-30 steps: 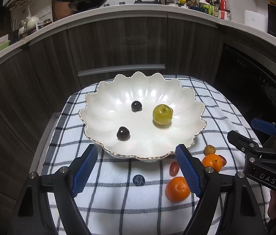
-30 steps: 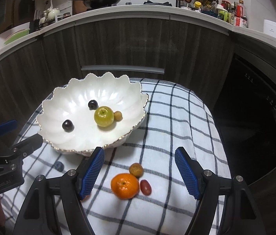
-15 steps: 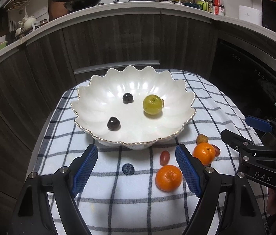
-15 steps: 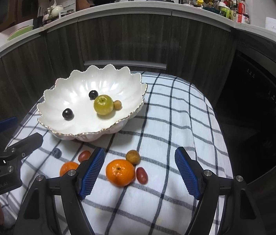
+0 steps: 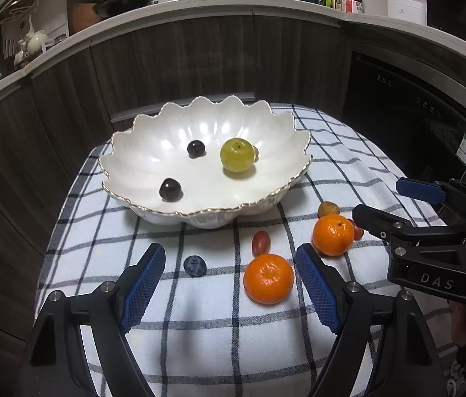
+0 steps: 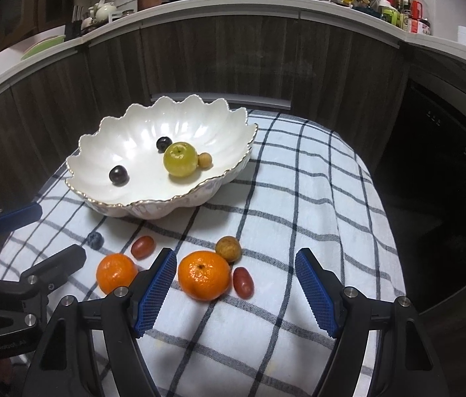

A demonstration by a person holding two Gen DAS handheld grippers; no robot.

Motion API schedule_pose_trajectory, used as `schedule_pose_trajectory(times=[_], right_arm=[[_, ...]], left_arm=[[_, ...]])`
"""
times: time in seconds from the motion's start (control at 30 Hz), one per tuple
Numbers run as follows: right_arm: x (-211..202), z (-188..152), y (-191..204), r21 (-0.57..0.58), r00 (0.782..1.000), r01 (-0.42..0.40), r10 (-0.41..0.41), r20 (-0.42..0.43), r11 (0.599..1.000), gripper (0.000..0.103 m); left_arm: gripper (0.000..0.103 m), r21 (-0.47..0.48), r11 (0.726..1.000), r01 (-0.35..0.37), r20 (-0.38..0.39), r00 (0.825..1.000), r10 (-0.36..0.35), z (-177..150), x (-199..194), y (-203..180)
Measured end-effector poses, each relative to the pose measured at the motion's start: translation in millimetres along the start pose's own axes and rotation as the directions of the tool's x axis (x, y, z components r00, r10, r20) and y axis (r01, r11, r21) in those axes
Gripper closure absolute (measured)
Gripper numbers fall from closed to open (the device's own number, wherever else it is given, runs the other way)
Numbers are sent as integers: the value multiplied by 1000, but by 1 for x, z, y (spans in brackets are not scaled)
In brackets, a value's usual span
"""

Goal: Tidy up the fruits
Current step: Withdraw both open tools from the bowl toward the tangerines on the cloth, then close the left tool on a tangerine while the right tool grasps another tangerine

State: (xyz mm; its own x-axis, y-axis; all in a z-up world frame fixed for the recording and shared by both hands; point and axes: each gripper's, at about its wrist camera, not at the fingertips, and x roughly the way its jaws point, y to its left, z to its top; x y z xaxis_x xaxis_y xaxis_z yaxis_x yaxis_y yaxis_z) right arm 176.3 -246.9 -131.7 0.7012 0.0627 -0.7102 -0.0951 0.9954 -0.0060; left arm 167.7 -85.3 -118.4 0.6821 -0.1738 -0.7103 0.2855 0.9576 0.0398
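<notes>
A white scalloped bowl (image 5: pixel 133 145) (image 6: pixel 219 125) on a checked cloth holds a green fruit (image 5: pixel 236 154) (image 6: pixel 180 159), two dark cherries (image 5: pixel 170 189) (image 5: pixel 195 148) and a small tan fruit (image 6: pixel 205 159). In front of it lie two oranges (image 5: pixel 268 278) (image 5: pixel 333 235), two red grape tomatoes (image 5: pixel 261 242) (image 6: pixel 242 282), a blueberry (image 5: pixel 194 265) (image 6: pixel 95 240) and a brown round fruit (image 6: pixel 228 248). My left gripper (image 5: pixel 231 286) is open above the cloth, the near orange just inside its right finger. My right gripper (image 6: pixel 236 292) is open, with the other orange (image 6: pixel 203 274) between its fingers, untouched.
The checked cloth (image 6: pixel 315 182) drapes over a small rounded table whose edges fall away on both sides. Dark cabinet fronts (image 5: pixel 199 66) curve behind, with a pan and bottles on the counter above. A dark appliance (image 6: pixel 447 172) stands to the right.
Both grippers have come lower and nearer to the loose fruit. The oranges sit closer to the fingers and the bowl has slid up in both views. Jaw widths are unchanged.
</notes>
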Motion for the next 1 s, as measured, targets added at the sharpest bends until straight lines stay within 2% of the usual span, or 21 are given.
schedule_pose_trajectory(times=[0.47, 0.77, 1.0], right_arm=[[18, -12, 8, -101, 998, -64, 63, -10, 993, 28], [29, -17, 12, -125, 995, -97, 95, -25, 987, 28], [36, -20, 16, -128, 993, -119, 115, -33, 985, 31]], left_arm=[[32, 57, 998, 20, -28, 999, -18, -21, 18, -20], [35, 73, 997, 23, -30, 999, -21, -28, 29, -25], [43, 66, 998, 15, -44, 999, -12, -33, 39, -25]])
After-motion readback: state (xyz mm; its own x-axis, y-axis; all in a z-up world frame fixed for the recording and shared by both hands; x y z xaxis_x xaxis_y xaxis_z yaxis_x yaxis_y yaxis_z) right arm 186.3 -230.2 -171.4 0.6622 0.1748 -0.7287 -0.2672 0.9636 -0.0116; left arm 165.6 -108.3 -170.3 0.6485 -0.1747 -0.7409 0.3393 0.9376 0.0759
